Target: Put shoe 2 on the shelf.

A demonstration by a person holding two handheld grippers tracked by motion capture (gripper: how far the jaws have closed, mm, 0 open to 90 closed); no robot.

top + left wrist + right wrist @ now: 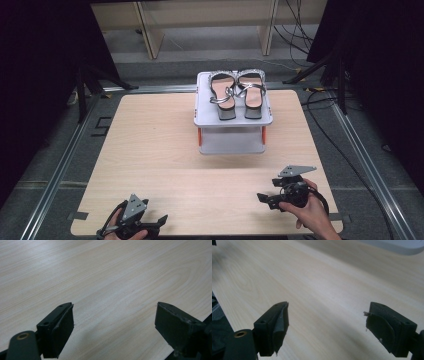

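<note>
A pair of silver-strapped sandals (pixel 237 92) lies side by side on the top shelf of a small grey two-tier rack (pixel 205 117) at the far middle of the wooden table (pixel 155 150). My left gripper (pixel 159 222) rests at the near left edge, held by a hand, its jaws pointing right. In the left gripper view the left gripper (pixel 115 320) is open over bare wood. My right gripper (pixel 262 198) sits near the front right, jaws pointing left. The right gripper view shows the right gripper (pixel 327 320) open with nothing between the jaws, and the rack's base (pixel 397 246) at the top right.
Metal rails (pixel 65 160) frame the table. Black curtains hang on both sides. Cables (pixel 345 150) trail over the floor on the right, and wooden furniture legs (pixel 150 35) stand behind the table. Bare wood lies between the grippers and the rack.
</note>
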